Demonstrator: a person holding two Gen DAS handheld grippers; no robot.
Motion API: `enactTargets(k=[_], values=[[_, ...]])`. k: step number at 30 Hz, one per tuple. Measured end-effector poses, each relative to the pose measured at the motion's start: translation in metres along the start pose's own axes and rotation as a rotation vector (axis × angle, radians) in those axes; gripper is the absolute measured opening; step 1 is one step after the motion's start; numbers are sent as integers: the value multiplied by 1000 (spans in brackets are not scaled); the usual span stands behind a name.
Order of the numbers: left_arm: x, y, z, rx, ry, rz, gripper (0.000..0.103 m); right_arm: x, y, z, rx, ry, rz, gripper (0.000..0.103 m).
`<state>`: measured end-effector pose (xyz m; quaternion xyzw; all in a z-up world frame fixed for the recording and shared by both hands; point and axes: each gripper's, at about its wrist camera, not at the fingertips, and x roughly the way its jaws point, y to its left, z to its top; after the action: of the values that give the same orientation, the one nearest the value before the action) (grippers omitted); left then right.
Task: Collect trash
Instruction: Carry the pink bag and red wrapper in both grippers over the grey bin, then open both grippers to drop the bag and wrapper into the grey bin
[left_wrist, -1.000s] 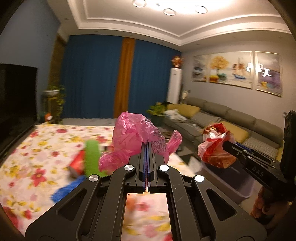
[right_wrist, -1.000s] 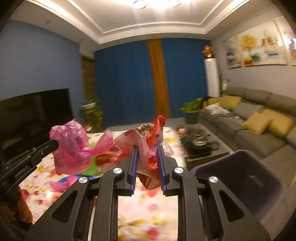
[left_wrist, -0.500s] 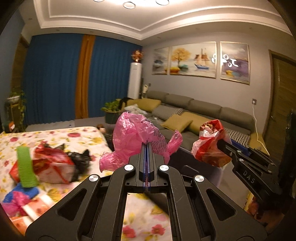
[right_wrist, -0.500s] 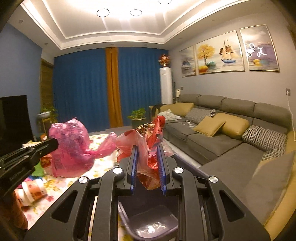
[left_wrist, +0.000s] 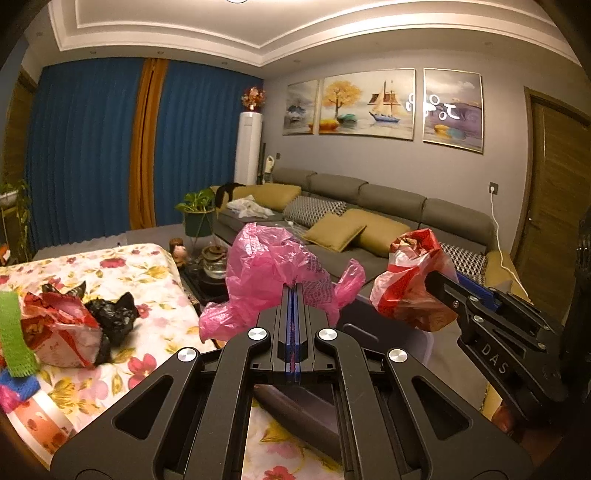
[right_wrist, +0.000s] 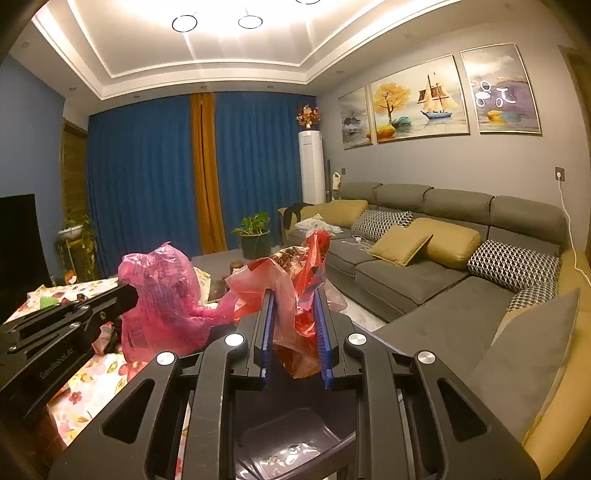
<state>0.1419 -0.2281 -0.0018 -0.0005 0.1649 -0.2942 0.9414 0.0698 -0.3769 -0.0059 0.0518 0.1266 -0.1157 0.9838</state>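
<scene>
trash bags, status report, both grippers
Left gripper shut on pink bag. Right gripper shut on red bag. Dark bin directly below right gripper, nothing blocking. More trash left on floral cloth.

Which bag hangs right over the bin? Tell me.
The red bag, in the right gripper: the bin shows directly under it. The pink bag, in the left gripper, hangs beside it.
</scene>
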Motion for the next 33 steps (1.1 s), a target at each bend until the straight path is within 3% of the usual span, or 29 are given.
enactTargets(k=[16,19,21,23,25,27,29,33], values=[[36,-3,-12,5,46,-39,0,10,8,3,24,23,-30,23],[39,-2,-14,10,49,-51,0,10,9,6,29,20,-32,25],[41,-2,-14,14,56,-58,2,9,9,7,34,14,-32,36],[42,-2,-15,18,59,-64,11,9,8,7,37,9,-33,41],[42,-2,-15,19,55,-69,43,8,7,7,43,6,-32,45],[38,0,-16,10,32,-53,59,7,6,8,47,4,-37,46],[35,3,-15,2,25,-52,60,6,5,9,51,2,-39,48],[27,9,-14,-10,10,-16,73,3,8,9,49,0,-35,54]])
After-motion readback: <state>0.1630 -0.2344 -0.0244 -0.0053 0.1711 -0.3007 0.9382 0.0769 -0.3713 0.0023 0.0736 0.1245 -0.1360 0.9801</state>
